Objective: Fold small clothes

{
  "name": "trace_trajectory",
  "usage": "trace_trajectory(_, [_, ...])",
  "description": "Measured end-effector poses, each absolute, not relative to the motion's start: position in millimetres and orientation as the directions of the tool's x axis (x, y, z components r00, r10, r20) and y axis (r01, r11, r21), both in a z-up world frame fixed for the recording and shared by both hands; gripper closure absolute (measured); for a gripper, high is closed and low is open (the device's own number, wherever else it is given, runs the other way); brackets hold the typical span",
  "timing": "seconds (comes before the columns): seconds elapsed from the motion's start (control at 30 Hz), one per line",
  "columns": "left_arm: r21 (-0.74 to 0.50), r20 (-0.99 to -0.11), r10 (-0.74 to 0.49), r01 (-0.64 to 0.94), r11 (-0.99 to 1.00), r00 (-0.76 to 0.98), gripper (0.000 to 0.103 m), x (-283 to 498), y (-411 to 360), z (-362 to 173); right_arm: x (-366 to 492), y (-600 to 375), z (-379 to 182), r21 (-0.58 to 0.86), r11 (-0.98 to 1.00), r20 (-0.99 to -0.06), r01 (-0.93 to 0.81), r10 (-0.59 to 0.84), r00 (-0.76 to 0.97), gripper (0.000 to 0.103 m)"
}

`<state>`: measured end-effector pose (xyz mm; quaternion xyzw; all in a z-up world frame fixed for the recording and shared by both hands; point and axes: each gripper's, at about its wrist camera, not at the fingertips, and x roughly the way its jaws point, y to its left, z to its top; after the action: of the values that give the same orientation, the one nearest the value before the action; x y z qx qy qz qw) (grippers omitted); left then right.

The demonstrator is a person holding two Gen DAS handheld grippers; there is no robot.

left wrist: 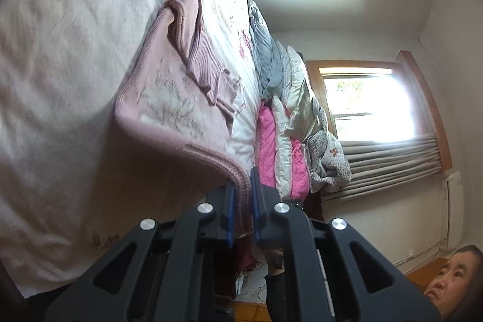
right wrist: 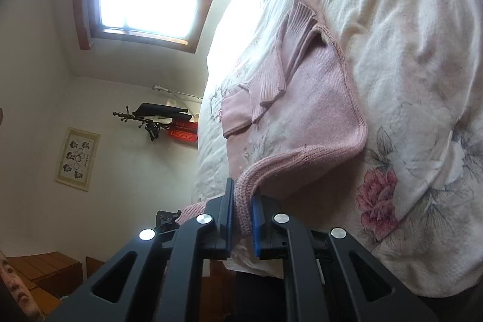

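A pink knit sweater (left wrist: 169, 98) is lying on the floral bedspread (left wrist: 60, 56), its ribbed sleeves folded across its body. The left tongs (left wrist: 242, 201) are pinching the sweater's ribbed hem between blue pads; the right tongs (right wrist: 243, 213) are clenching another stretch of the same thick hem. Beyond the sweater, only the left view is showing piled bedding (left wrist: 283, 141) in pink and grey, plus a curtained window (left wrist: 368, 101). Only the right view is showing a framed picture (right wrist: 77, 159) and a coat rack (right wrist: 151, 119) on the wall past the bed.
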<state>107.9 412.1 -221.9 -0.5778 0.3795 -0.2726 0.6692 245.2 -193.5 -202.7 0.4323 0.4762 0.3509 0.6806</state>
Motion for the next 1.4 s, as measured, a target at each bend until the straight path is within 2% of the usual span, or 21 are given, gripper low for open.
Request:
trace_trajectory(0.4, [-0.979,-0.203,-0.776,-0.149,0.141,0.598,0.096,212.6,447.2,-225.8,342.3,-193.6,-203.0,0.912,0.411,-0.387,0.015,0.846,0.366,0.093])
trace_trajectory(0.8, [-0.918,-0.368,-0.750,-0.345,0.197,0.549,0.094,321.3,462.3,-289.4,440.3,-170.3,-261.8,0.833,0.531,-0.552,0.158,0.780,0.295,0.093])
trace_trajectory(0.9, [-0.913,-0.383,-0.751,-0.344,0.219,0.538,0.088,330.2,463.6,-291.2,451.6,-170.6,-273.0,0.819,0.545,-0.574,0.181,0.771,0.275,0.083])
trace_trajectory(0.93, [-0.915,-0.383,-0.749,-0.334,0.227,0.541,0.083,330.6,464.9,-288.5,452.9,-171.0,-271.4,0.818,0.547,-0.574,0.175,0.771,0.274,0.078])
trace_trajectory(0.97, [-0.917,-0.383,-0.744,-0.321,0.235,0.548,0.072,330.4,467.3,-283.9,453.7,-171.7,-267.0,0.819,0.549,-0.573,0.164,0.772,0.276,0.072])
trace_trajectory(1.0, [-0.919,-0.383,-0.735,-0.307,0.246,0.559,0.065,329.2,470.3,-278.4,453.1,-173.3,-261.2,0.820,0.552,-0.570,0.149,0.770,0.285,0.070])
trace_trajectory(1.03, [-0.920,-0.387,-0.723,-0.291,0.262,0.572,0.053,327.3,473.3,-270.8,452.3,-175.3,-253.7,0.825,0.551,-0.562,0.128,0.773,0.294,0.069])
trace_trajectory(1.1, [-0.917,-0.399,-0.704,-0.256,0.306,0.587,0.052,325.2,478.1,-255.3,451.4,-179.5,-239.2,0.824,0.559,-0.558,0.091,0.772,0.304,0.069])
trace_trajectory(1.2, [-0.890,-0.447,-0.688,-0.208,0.406,0.571,0.052,329.9,476.6,-232.6,452.5,-179.4,-217.2,0.774,0.634,-0.604,0.008,0.733,0.313,0.069])
trace_trajectory(1.3, [-0.833,-0.523,-0.666,-0.152,0.532,0.533,0.052,341.3,463.4,-214.3,451.8,-164.8,-199.4,0.670,0.735,-0.678,-0.104,0.663,0.317,0.069])
trace_trajectory(1.4, [-0.751,-0.610,-0.628,-0.101,0.652,0.483,0.051,356.7,442.0,-206.0,447.0,-140.5,-192.5,0.532,0.816,-0.751,-0.227,0.578,0.320,0.062])
